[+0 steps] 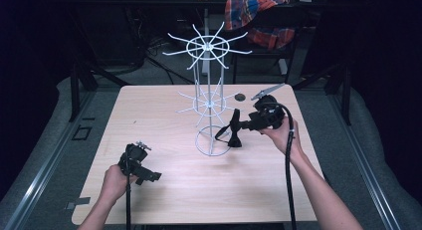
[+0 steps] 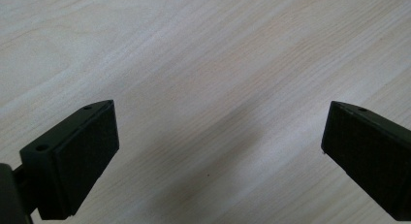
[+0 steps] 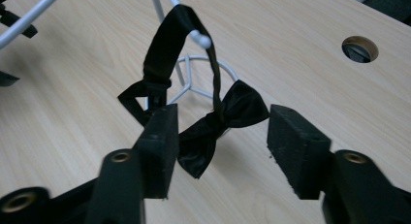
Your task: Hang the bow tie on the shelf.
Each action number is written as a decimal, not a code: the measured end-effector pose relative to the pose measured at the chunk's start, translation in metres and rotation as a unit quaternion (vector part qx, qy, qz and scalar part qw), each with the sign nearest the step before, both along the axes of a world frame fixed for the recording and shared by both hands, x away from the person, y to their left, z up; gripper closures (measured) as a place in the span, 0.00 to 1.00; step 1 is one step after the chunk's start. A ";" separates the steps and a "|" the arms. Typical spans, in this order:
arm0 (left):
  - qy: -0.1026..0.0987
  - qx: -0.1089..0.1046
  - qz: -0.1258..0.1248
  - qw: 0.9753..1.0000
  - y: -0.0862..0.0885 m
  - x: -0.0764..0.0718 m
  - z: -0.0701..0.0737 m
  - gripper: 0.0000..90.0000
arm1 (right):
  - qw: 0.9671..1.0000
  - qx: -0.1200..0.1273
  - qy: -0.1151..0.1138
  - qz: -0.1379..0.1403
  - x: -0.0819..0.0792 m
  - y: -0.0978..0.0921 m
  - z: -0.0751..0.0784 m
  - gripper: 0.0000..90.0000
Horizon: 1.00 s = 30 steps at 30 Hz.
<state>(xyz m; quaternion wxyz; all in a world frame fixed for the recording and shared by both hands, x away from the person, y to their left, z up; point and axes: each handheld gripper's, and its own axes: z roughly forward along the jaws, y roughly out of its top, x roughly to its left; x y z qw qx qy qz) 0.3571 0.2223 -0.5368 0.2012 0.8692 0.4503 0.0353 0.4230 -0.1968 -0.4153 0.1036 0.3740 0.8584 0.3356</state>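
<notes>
Right gripper [image 3: 220, 132] view shows bow tie [image 3: 220, 124] strap hooked

A pale wooden table [image 1: 164, 190] stands on grey floor [image 1: 45, 155], plaid cloth [image 1: 259, 16] behind in darkness.

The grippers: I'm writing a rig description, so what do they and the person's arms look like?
Both grippers, left and right, are black, and each trails a black cable toward the bottom of the high view. The jaws are blocky, with flat rectangular pads and small screw holes. The right gripper carries a grey three-cornered plate on top. The forearms are bare, no sleeves or gloves.
</notes>
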 end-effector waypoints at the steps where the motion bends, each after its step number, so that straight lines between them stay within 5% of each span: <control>1: 0.000 0.000 0.000 1.000 0.000 0.000 0.000 0.00 | 1.000 0.000 0.000 0.000 0.000 0.000 0.000 0.47; 10: 0.000 0.001 -0.001 1.000 -0.001 0.000 0.001 0.00 | 1.000 0.005 -0.012 0.019 -0.030 -0.012 0.011 0.26; 30: 0.003 0.003 -0.001 1.000 -0.003 0.000 0.000 0.00 | 0.999 -0.032 0.012 0.023 -0.074 -0.040 -0.009 0.15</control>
